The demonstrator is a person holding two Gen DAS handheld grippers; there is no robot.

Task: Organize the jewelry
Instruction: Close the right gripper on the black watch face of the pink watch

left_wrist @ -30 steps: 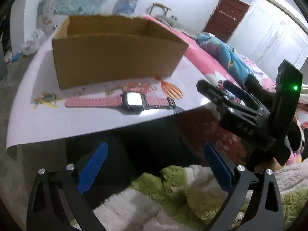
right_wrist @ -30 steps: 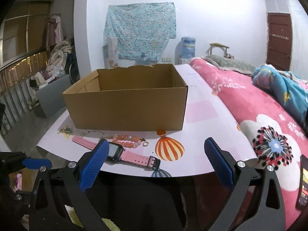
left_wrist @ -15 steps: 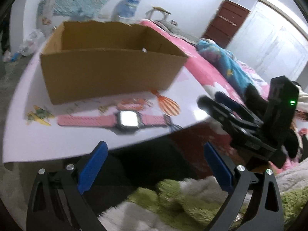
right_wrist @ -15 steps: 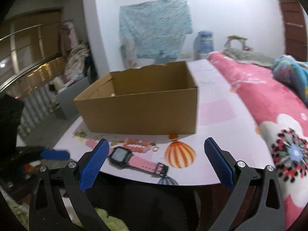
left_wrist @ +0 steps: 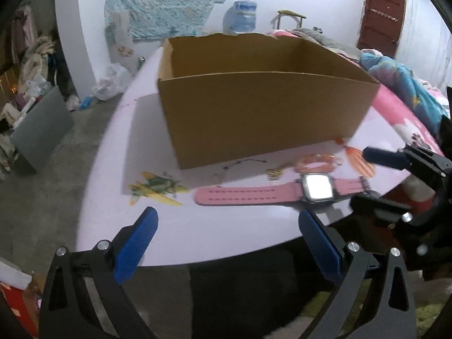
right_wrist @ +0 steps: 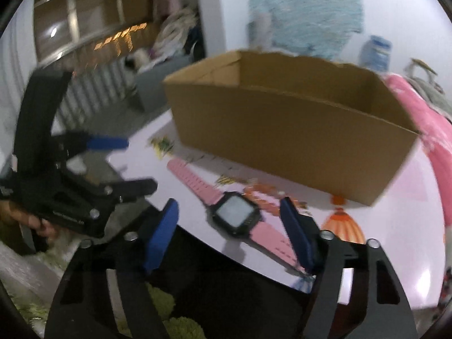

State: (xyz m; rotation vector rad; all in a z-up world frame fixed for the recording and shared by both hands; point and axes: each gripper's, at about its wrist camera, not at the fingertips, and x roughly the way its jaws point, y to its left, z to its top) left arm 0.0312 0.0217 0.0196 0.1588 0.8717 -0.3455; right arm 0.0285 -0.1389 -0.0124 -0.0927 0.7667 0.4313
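Pink is the colour of the watch (right_wrist: 237, 214) that we take as the first piece of jewelry to sort; it lies flat on the desk (left_wrist: 226, 234), just in front of the open cardboard box (left_wrist: 265, 113), with nothing gripping it. Between the watch and the box, an orange bead bracelet (left_wrist: 317, 161) and some small trinkets, too blurred to name, lie on the desk. Our right hand-held gripper (right_wrist: 228, 231) points down at the watch face, its jaws closing but not yet touching; the watch sits just beyond the blue pads. Our left hand-held gripper (left_wrist: 226, 237) hovers wide open and empty, near the desk edge in front of the box. We judge this the reach-and-grasp step. Next, we need to lower the right gripper around the watch body, close firmly, then lift it over the box wall.
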